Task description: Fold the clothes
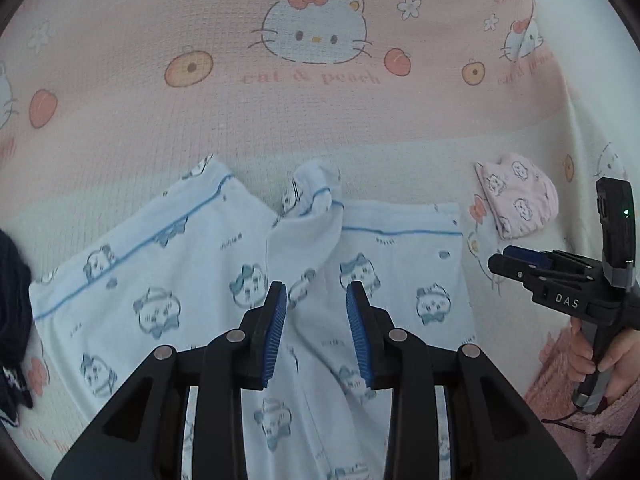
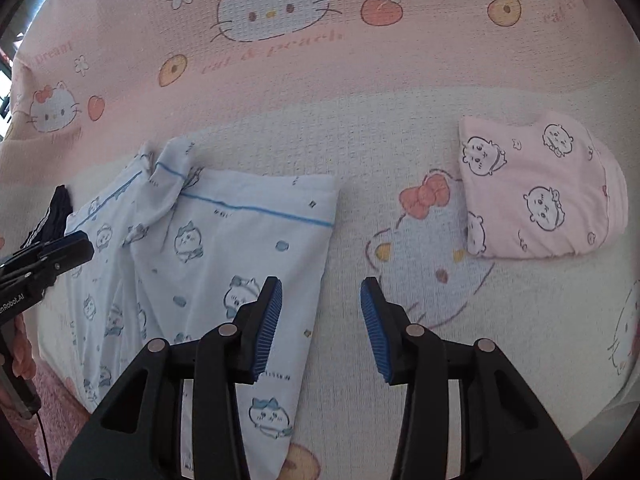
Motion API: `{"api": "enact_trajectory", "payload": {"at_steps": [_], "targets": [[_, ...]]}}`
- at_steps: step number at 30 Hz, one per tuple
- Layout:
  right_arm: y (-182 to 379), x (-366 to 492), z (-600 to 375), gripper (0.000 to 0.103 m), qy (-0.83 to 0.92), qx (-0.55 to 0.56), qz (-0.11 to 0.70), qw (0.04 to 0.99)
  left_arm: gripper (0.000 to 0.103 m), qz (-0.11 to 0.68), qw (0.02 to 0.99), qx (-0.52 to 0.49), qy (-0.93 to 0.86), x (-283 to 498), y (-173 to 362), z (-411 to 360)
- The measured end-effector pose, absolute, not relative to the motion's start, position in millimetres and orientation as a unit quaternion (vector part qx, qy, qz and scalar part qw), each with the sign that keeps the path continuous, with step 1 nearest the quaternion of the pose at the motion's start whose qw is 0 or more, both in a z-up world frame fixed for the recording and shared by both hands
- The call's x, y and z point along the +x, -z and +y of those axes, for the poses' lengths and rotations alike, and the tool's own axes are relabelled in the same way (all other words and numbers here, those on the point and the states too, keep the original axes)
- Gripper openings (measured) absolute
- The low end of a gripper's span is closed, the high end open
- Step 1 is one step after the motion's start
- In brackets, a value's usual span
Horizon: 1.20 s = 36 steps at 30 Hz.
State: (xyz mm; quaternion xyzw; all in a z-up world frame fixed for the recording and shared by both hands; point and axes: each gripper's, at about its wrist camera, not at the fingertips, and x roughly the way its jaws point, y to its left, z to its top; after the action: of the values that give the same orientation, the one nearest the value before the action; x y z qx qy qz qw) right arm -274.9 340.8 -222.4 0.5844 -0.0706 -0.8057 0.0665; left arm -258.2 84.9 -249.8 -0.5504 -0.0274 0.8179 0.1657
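Observation:
A light blue pyjama garment [image 1: 192, 280] with cartoon prints and blue stripes lies spread on the blanket, a crumpled sleeve or collar bunched at its top middle. My left gripper [image 1: 318, 320] hovers over its centre, open, with nothing between its blue pads. In the right wrist view the same garment [image 2: 224, 232] lies to the left. My right gripper [image 2: 320, 320] stands open above the garment's right edge and the bare blanket, holding nothing. A hand holds the right gripper [image 1: 516, 264] at the right of the left wrist view. The left gripper [image 2: 60, 252] shows at the right wrist view's left edge.
A folded pink garment [image 2: 536, 188] with cartoon faces lies on the blanket to the right, also visible as the pink garment [image 1: 516, 196]. A dark navy garment [image 1: 12, 300] sits at the left edge. The pink and cream cat-print blanket [image 1: 320, 120] covers the whole surface.

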Motion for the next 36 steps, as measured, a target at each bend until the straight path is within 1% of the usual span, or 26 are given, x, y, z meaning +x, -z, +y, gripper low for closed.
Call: {"api": "enact_trajectory", "payload": {"at_steps": [3,6,9,11,12,13,14,15,19,25,27,29,30,31,32,35,36], "targets": [[236.9,-296.8,341.0,0.042,0.799,0.591,-0.081,0.072,0.034,-0.021,0.164,-0.548,-0.82,-284.9,260.4,95.2],[253.9,-315.1,336.5,0.042,0.794,0.602,-0.058,0.063,0.034,-0.014,0.148,-0.548,-0.823,-304.2,272.6,103.1],[265.5,-326.7,335.8,0.042,0.79,0.607,-0.057,0.064,0.035,-0.021,0.156,-0.554,-0.817,-318.0,285.8,109.3],[271.0,-330.7,333.5,0.044,0.786,0.611,-0.063,0.077,0.034,-0.017,0.158,-0.553,-0.818,-321.7,292.0,112.9],[271.5,-331.5,330.7,0.04,0.787,0.608,-0.06,0.086,0.034,-0.011,0.157,-0.55,-0.82,-321.8,294.0,114.3],[270.9,-331.3,329.0,0.018,0.787,0.606,-0.061,0.097,0.032,-0.006,0.155,-0.547,-0.822,-321.5,295.7,115.4],[269.4,-330.3,328.1,0.008,0.786,0.605,-0.065,0.108,0.018,-0.004,0.147,-0.546,-0.825,-319.9,295.7,114.1],[267.9,-329.3,327.3,0.007,0.785,0.604,-0.069,0.119,0.011,-0.009,0.143,-0.545,-0.826,-319.0,295.0,110.2],[257.7,-321.8,332.4,0.006,0.797,0.591,-0.057,0.109,0.01,-0.017,0.105,-0.538,-0.836,-316.6,289.8,85.2],[251.5,-313.2,331.7,0.005,0.808,0.585,0.007,0.071,0.009,-0.04,0.058,-0.559,-0.826,-318.5,294.3,48.6],[249.9,-312.6,333.0,0.006,0.808,0.586,0.014,0.063,0.009,-0.054,0.051,-0.562,-0.824,-317.6,295.4,36.9],[250.7,-312.6,337.5,0.007,0.804,0.592,-0.001,0.061,0.009,-0.081,0.063,-0.56,-0.822,-316.4,295.7,26.6],[251.4,-312.7,340.2,0.012,0.802,0.595,-0.012,0.061,0.01,-0.09,0.073,-0.556,-0.823,-316.4,293.4,25.1],[252.4,-313.1,343.6,0.02,0.801,0.595,-0.026,0.063,0.01,-0.097,0.083,-0.55,-0.825,-316.5,290.7,24.1],[253.5,-313.6,347.5,0.023,0.801,0.594,-0.043,0.065,0.01,-0.096,0.094,-0.538,-0.832,-317.1,285.9,26.2],[254.4,-318.7,353.7,0.028,0.806,0.586,-0.062,0.061,0.012,-0.086,0.147,-0.522,-0.836,-327.4,277.1,43.1],[255.2,-321.3,355.0,0.037,0.806,0.585,-0.066,0.06,0.016,-0.077,0.163,-0.526,-0.831,-334.1,278.2,51.3]]}}
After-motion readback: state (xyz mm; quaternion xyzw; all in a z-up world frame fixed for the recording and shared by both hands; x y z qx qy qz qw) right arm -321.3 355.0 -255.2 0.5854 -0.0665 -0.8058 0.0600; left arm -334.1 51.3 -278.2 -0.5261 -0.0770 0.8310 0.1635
